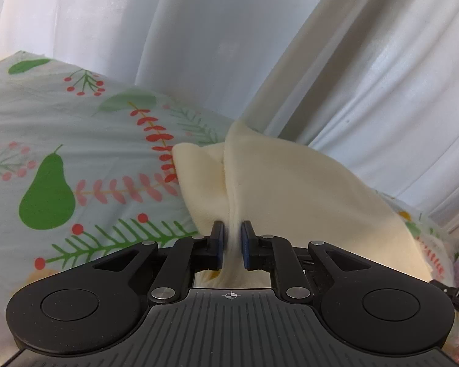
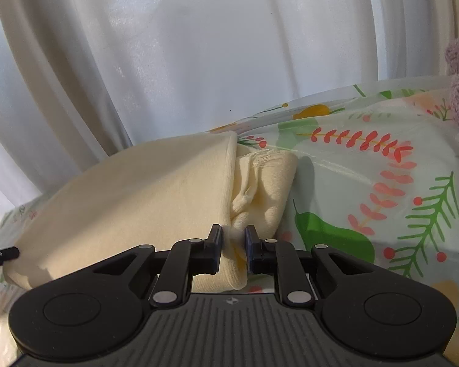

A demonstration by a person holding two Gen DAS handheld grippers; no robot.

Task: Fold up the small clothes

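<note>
Both tools, left (image 1: 232, 244) and right (image 2: 233, 249), pinch cream garment (image 2: 131, 195) edges.

Soft daylight glows through the white curtain (image 2: 199, 46), shadows faint, fisheye bending and darkening the corners.

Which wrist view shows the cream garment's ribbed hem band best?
The right wrist view: the pale cream knit garment lies broadside, its ribbed hem band running towards the right gripper, jaws pinching it. The left wrist view shows only smooth bunched folds clamped by the left gripper.
</note>
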